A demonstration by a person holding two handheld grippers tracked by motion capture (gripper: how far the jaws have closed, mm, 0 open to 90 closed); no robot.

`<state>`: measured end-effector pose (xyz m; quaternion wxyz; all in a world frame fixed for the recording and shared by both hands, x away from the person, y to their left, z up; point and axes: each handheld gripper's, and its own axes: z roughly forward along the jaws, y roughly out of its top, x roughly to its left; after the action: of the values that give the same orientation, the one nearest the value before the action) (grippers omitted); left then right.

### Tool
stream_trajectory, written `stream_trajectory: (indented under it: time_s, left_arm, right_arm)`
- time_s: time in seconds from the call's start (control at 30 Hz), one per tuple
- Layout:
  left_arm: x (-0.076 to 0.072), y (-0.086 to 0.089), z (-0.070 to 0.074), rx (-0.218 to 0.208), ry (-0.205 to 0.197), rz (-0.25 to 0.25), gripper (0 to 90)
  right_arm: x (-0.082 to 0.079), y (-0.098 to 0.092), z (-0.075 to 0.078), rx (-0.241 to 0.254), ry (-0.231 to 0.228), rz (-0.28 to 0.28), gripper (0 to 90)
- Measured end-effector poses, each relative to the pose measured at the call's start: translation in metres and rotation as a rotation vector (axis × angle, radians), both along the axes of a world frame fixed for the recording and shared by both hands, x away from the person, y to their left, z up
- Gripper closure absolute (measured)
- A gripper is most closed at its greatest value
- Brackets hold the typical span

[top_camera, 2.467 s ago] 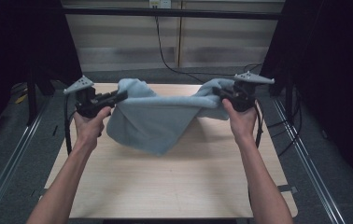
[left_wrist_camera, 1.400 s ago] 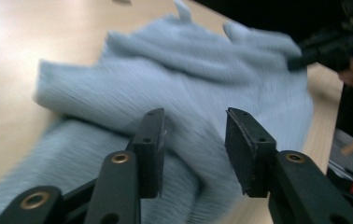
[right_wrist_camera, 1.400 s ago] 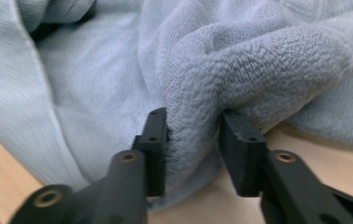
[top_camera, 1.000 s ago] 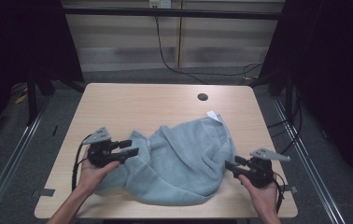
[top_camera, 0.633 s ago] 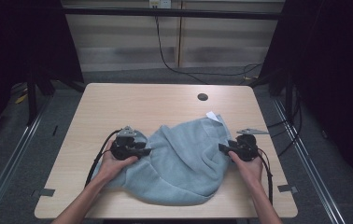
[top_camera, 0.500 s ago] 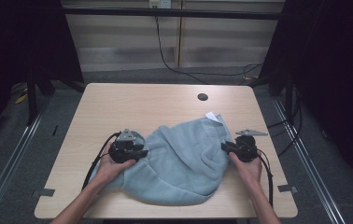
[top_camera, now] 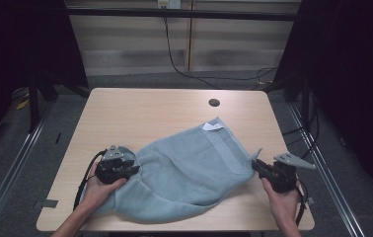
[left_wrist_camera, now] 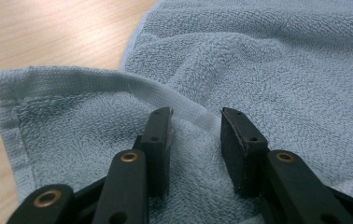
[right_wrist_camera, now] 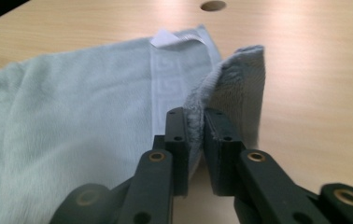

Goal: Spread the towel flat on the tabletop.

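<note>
A pale blue towel (top_camera: 189,173) lies spread and rumpled across the front half of the table, with a white label (top_camera: 213,127) at its far corner. My left gripper (top_camera: 135,170) rests on the towel's left end. Its jaws closed in over the last second, but they stand open (left_wrist_camera: 195,116) with the hem and pile (left_wrist_camera: 258,60) lying between the pads. My right gripper (top_camera: 254,164) holds the right corner, which stands up as a fold (right_wrist_camera: 235,79) pinched between its pads (right_wrist_camera: 195,114). Those jaws have just eased open a little.
The wooden table (top_camera: 150,113) has a round cable hole (top_camera: 214,102) at the back right. Dark floor, rails and black curtains surround it, and cables hang behind. Each gripper's cable trails off the near edge beside the person's hands.
The towel, held up in the air earlier, now lies on the table. Over the last half second both hands moved outward and toward the near edge, drawing the towel wider.
</note>
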<state>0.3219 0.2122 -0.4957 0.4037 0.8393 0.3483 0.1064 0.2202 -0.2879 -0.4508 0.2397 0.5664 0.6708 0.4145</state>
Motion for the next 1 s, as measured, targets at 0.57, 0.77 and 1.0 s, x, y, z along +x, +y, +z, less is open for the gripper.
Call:
stream_trajectory:
  time_s: [0.57,0.77,1.0]
  left_arm:
    - [-0.009,0.005,0.005,-0.059,0.038,-0.027,56.3]
    - [-0.009,0.006,0.013,-0.085,0.032,-0.056,56.5]
    - [0.0,0.018,0.025,-0.141,-0.003,-0.013,55.5]
  right_arm:
    - [-0.017,0.021,-0.021,-0.03,0.105,0.077,55.2]
    - [0.004,0.064,-0.034,-0.053,0.163,0.217,52.5]
    - [0.029,0.075,-0.05,-0.135,0.173,0.23,48.3]
